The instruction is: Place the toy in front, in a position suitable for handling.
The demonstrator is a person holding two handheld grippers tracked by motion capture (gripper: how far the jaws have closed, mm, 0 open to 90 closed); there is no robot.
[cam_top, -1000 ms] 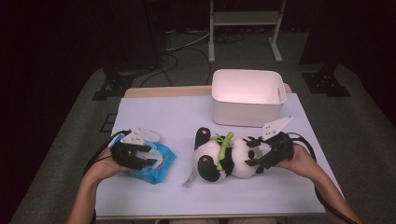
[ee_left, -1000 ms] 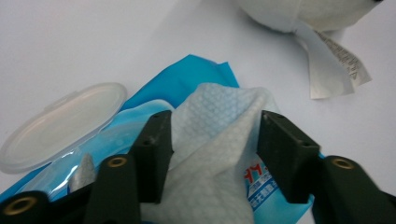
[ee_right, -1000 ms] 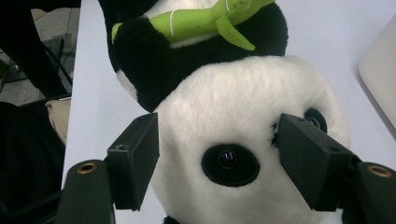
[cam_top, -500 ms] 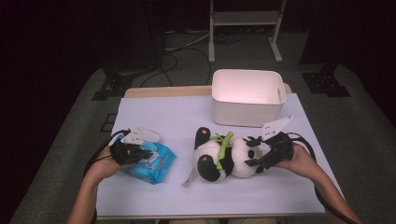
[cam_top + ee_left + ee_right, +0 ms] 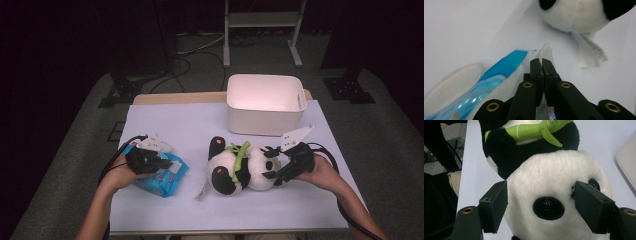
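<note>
Panda plush (image 5: 240, 167) is lying on its side in the middle of the white worktop (image 5: 175, 120), head toward the right, with a green bamboo piece (image 5: 239, 157) across its chest. Right claw (image 5: 280, 169) sits at the head: in the right gripper view its 2 jaws stand wide on either side of the white face (image 5: 549, 195), one by each cheek, and I honestly can't tell if the pads press into the fur or just frame it.

Left claw (image 5: 541, 65) is over on the left side of the worktop at the blue wipes pack (image 5: 160, 172). Its jaws have just been closing and are now pressed together on a white wipe (image 5: 546, 51) that sticks up out of the pack, the tip poking out above the fingertips. Clear lid flap (image 5: 451, 85) of the pack is lying open beside it.

White bin (image 5: 265, 102) stands behind the panda, just apart from it, near the far edge.
</note>
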